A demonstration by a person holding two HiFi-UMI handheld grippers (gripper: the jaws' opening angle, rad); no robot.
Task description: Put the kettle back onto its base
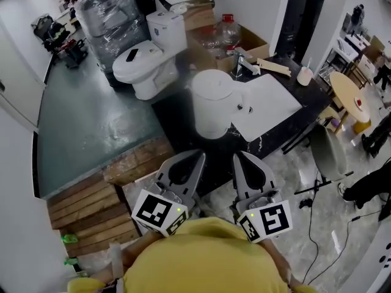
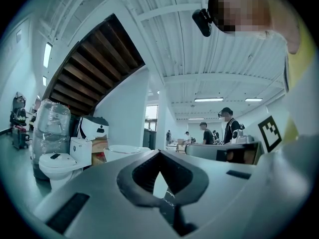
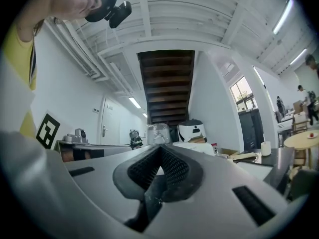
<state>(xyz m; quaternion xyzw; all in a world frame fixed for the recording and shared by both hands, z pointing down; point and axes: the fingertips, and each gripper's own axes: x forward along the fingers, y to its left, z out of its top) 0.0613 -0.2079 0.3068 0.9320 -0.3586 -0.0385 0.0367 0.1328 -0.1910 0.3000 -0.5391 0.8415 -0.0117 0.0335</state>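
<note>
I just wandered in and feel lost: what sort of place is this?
Probably a storage corner of a workshop or showroom, not a home: a freestanding toilet, a plastic-wrapped bundle behind it, and open cardboard boxes.

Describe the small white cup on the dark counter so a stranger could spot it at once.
Find the dark countertop with the white rectangular sink. Beyond the sink, near the counter's far right end, stands the small white cup. It is the only small upright thing there; the pale wooden strip next to it lies flat.
</note>
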